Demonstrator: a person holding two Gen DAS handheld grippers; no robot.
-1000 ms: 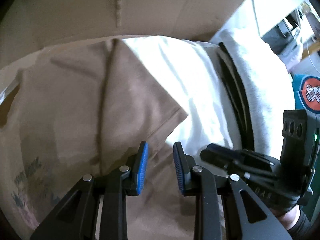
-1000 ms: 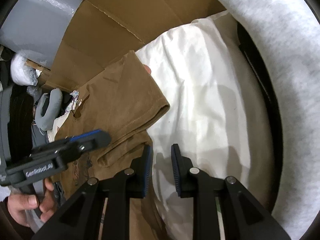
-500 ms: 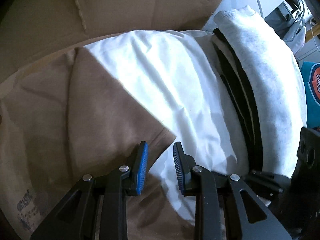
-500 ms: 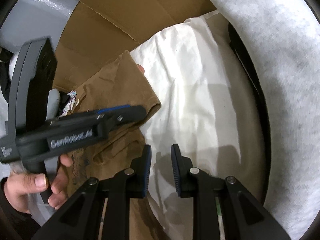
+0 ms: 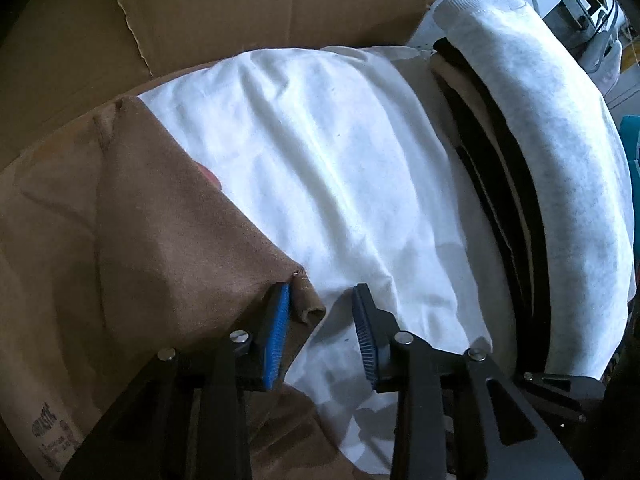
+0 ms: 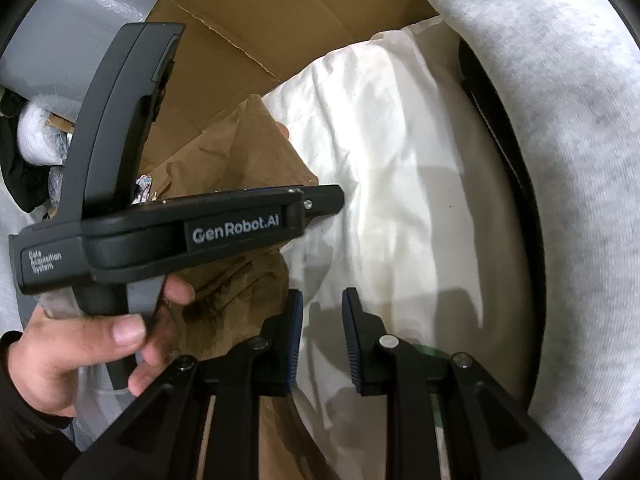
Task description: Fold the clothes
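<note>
One left gripper (image 6: 320, 200) reads "GenRobot.AI".

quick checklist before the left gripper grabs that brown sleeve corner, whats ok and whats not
1. Left gripper over the brown garment corner: ok, the rolled hem lies beside its left pad.
2. Jaws wide enough: ok, they are opening, and no pad presses on cloth.
3. White garment out of the bite: not ok, it lies under the right pad.
4. Right gripper free: ok, open over the white garment, nothing between its pads.
5. Grey sweatshirt and dark folded clothes out of the way: ok, off to the side.
6. Layers under the corner: cannot tell.
</note>
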